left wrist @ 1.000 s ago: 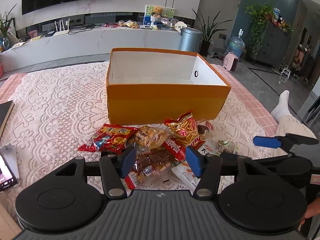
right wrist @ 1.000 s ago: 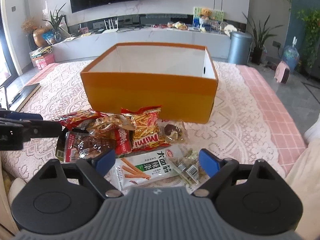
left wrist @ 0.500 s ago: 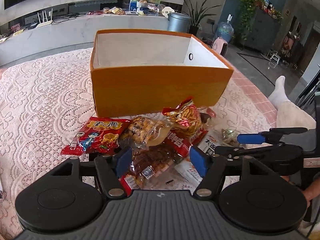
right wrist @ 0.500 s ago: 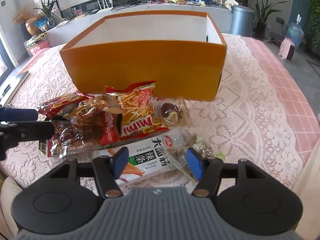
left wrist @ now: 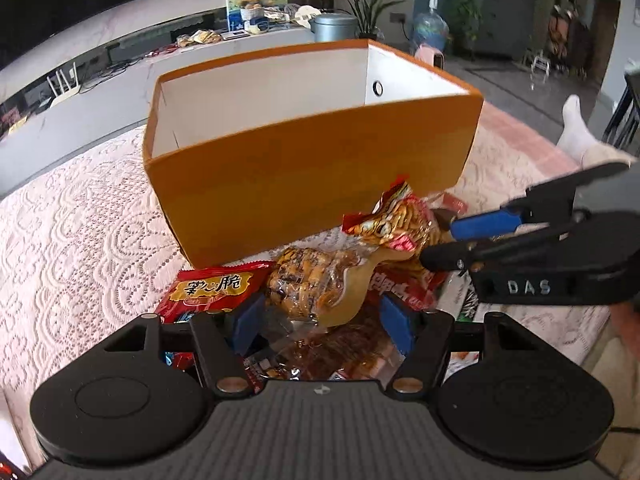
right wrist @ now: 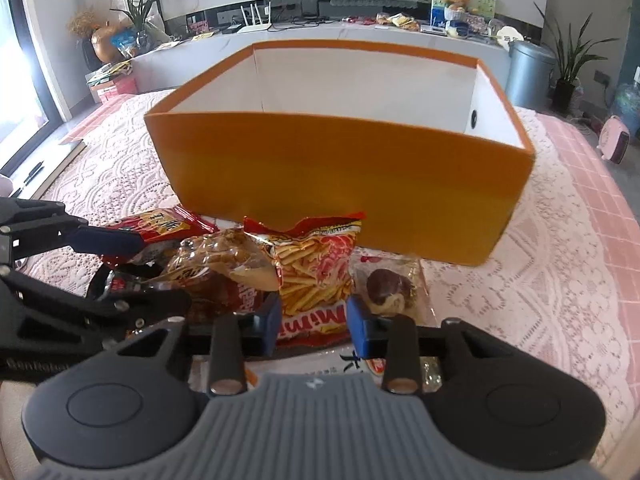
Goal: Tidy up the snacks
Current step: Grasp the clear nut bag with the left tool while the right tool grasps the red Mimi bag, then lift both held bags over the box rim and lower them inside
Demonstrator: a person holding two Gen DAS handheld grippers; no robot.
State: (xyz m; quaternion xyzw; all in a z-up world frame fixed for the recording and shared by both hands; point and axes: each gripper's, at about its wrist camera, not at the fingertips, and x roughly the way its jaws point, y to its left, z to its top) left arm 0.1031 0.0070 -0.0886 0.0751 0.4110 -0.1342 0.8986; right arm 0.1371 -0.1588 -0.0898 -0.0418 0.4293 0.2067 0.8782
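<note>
An orange box (left wrist: 320, 184) (right wrist: 340, 184), white inside, stands behind a pile of snack packets. My left gripper (left wrist: 322, 322) is open low over the pile, its blue pads either side of a clear bag of brown twists (left wrist: 308, 280) (right wrist: 216, 256). A red packet (left wrist: 216, 286) (right wrist: 160, 226) lies to its left. My right gripper (right wrist: 314, 324) straddles the lower end of the red fries bag (right wrist: 316, 268) (left wrist: 396, 224). Its jaws are closing, with the pads at the bag's edges and no squeeze visible. A chocolate snack (right wrist: 386, 286) lies right of the fries bag.
The pile sits on a lace tablecloth (right wrist: 540, 280) over a pink-edged surface. A white-and-green packet (right wrist: 352, 360) lies under the right gripper. A person's socked foot (left wrist: 576, 128) is off to the right. A grey bin (right wrist: 528, 72) and a long console stand behind.
Both grippers have come forward and down onto the snack pile. The right jaws have narrowed around the fries bag. The left jaws stand a little wider and the left view has tilted.
</note>
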